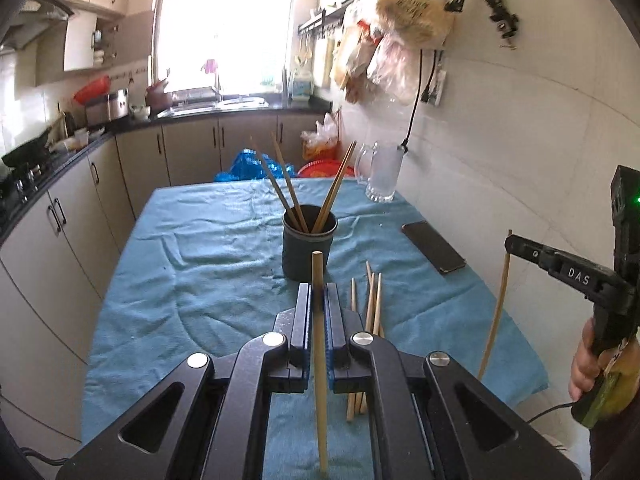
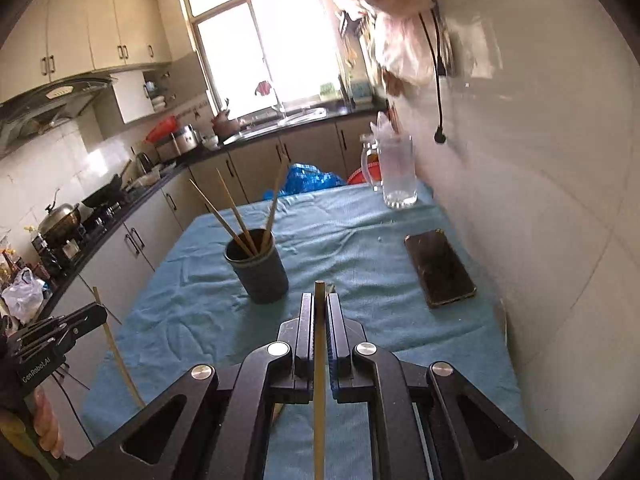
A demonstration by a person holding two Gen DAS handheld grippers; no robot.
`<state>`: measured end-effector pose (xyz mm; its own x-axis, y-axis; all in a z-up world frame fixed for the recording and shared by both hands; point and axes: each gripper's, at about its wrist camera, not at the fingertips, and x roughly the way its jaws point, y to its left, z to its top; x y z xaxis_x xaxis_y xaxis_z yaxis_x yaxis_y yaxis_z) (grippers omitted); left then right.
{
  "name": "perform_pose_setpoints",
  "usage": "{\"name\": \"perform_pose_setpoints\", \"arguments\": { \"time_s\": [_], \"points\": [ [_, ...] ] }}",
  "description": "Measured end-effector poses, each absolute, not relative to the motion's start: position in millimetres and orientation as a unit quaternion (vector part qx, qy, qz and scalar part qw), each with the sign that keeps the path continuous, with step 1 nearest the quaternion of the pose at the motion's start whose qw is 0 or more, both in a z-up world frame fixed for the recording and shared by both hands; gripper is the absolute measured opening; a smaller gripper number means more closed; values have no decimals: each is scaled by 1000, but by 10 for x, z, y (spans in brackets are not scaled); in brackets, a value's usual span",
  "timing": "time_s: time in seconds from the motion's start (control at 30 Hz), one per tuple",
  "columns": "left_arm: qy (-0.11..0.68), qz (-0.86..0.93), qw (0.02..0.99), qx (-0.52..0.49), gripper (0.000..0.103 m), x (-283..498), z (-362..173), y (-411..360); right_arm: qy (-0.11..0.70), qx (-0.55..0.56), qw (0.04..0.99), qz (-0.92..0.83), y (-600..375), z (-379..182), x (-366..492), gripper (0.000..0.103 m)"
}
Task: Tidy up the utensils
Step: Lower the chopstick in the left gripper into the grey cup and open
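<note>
A dark round holder [image 1: 308, 246] stands mid-table on the blue cloth [image 1: 200, 264] with three wooden chopsticks in it; it also shows in the right wrist view [image 2: 258, 270]. My left gripper [image 1: 318, 292] is shut on an upright chopstick [image 1: 319, 360], held just short of the holder. My right gripper [image 2: 319, 300] is shut on another chopstick [image 2: 319, 380], to the right of the holder. Several loose chopsticks [image 1: 370, 320] lie on the cloth beside the left gripper. The right gripper [image 1: 516, 245] with its chopstick shows at the right edge of the left wrist view.
A black phone [image 1: 434, 246] lies on the cloth at the right, near the tiled wall. A glass mug [image 1: 382, 172] stands at the table's far right corner. Kitchen counter and cabinets [image 1: 80, 200] run along the left. Bags [image 1: 400, 20] hang on the wall.
</note>
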<state>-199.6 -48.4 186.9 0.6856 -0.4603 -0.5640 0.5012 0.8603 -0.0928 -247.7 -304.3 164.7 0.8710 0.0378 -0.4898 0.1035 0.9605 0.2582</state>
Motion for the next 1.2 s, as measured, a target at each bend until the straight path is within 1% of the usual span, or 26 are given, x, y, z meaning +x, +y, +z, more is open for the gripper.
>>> {"name": "perform_pose_setpoints", "arguments": {
  "time_s": [0.2, 0.4, 0.97, 1.2],
  "points": [
    [275, -264, 924, 27, 5, -2226, 2003, -385, 225, 136, 965, -14, -3021, 1847, -2729, 6],
    [254, -266, 930, 20, 5, -2232, 2153, -377, 215, 127, 968, -14, -2985, 1942, -2700, 6],
    [238, -260, 936, -5, 5, -1594, 2608, -451, 198, 102, 975, 1, -2968, 2302, -2221, 6],
    [221, -265, 938, -20, 5, -1279, 2909, -545, 168, 104, 980, 26, -2928, 2664, -1911, 6]
  ]
}}
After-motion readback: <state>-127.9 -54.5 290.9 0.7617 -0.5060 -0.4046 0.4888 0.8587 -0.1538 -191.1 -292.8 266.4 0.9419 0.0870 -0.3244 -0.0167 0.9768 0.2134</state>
